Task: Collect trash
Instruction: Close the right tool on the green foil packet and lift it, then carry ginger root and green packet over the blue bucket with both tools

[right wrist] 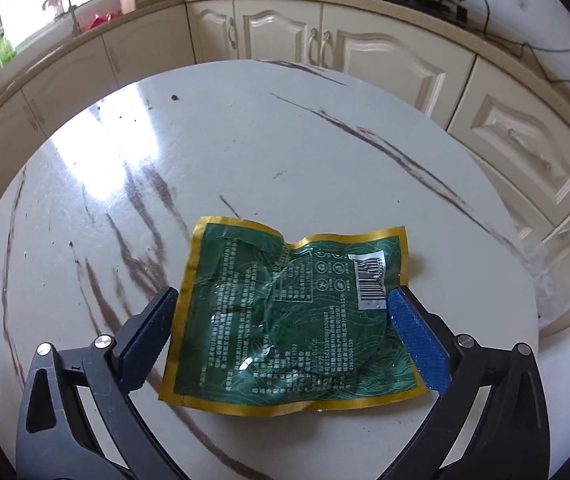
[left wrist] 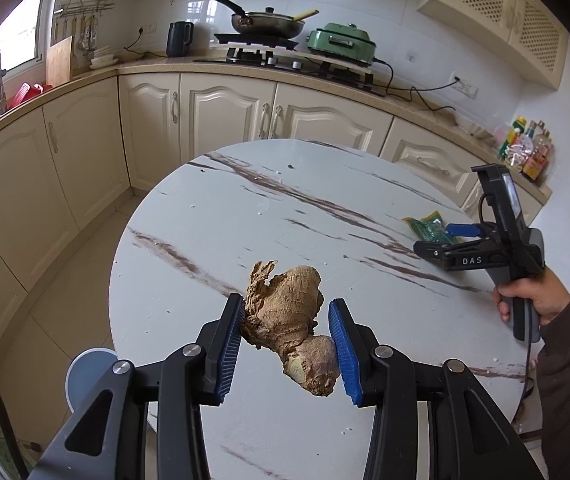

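Ginger (left wrist: 291, 322) leftward only; wrapper's barcode (right wrist: 371, 278) rightward.

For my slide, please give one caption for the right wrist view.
Open right tongs straddle a green and gold wrapper lying flat on the round marble table.

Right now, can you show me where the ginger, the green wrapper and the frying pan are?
ginger (left wrist: 289, 320), left wrist view, middle of the knobbly root.
green wrapper (right wrist: 285, 320), right wrist view, middle of the crinkled green face.
frying pan (left wrist: 267, 24), left wrist view, side of the bowl.
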The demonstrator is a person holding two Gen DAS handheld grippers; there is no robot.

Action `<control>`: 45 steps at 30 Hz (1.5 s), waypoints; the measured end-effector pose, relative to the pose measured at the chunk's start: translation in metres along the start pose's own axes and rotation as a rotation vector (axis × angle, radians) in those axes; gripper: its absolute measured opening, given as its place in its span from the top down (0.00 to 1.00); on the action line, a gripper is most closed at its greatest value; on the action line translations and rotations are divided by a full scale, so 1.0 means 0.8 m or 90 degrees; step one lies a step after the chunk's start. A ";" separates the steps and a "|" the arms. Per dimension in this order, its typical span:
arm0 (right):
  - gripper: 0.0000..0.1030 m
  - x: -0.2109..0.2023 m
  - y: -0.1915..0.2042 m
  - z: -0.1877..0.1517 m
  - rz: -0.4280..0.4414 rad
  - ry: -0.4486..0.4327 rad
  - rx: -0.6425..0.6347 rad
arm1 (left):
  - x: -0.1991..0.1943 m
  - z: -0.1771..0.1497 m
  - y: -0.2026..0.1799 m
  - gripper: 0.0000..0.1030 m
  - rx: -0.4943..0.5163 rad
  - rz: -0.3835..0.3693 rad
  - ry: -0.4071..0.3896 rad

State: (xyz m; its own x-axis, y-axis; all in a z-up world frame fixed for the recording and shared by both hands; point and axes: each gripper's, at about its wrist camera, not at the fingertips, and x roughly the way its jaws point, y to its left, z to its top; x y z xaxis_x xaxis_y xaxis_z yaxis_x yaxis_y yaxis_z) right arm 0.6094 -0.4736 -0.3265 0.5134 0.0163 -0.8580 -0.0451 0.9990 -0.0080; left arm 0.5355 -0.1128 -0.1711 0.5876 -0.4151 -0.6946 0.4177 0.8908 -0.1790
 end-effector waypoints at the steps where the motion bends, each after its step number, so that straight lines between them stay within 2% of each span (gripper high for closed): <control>1: 0.00 0.001 -0.001 0.000 -0.001 -0.003 0.006 | -0.001 0.000 0.000 0.62 0.001 -0.001 -0.001; 13: 0.00 -0.002 0.002 -0.006 -0.014 -0.013 0.036 | -0.012 0.000 0.008 0.62 0.001 -0.014 -0.001; 16: 0.00 -0.006 0.005 -0.008 -0.009 0.001 0.032 | -0.013 0.002 0.011 0.62 0.005 -0.014 0.003; 21: 0.10 -0.016 0.006 -0.015 -0.004 0.000 0.029 | -0.018 0.007 0.016 0.62 0.006 -0.020 -0.001; 27: 0.21 -0.034 0.043 -0.036 0.026 -0.008 0.002 | -0.033 0.002 0.034 0.62 0.009 -0.021 -0.004; 28: 0.27 -0.038 0.052 -0.040 0.030 -0.010 -0.001 | -0.037 0.001 0.037 0.62 0.009 -0.021 -0.003; 29: 0.46 -0.042 0.063 -0.044 0.040 -0.016 -0.011 | -0.040 -0.001 0.038 0.62 0.009 -0.020 -0.002; 31: 0.46 -0.046 0.088 -0.050 0.026 -0.011 -0.038 | -0.048 -0.006 0.040 0.62 0.011 -0.019 -0.001; 37: 0.48 -0.057 0.145 -0.072 0.045 -0.023 -0.070 | -0.079 -0.029 0.048 0.62 0.009 -0.019 0.000; 45: 0.49 -0.070 0.188 -0.083 0.105 -0.035 -0.054 | -0.110 -0.046 0.056 0.62 -0.012 -0.038 0.000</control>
State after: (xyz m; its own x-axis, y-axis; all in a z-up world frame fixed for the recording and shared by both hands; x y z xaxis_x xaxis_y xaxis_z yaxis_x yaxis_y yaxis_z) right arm 0.5171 -0.3273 -0.3140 0.5394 0.1844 -0.8216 -0.2037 0.9753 0.0852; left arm 0.4770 -0.0294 -0.1439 0.5618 -0.4675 -0.6825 0.4393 0.8677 -0.2327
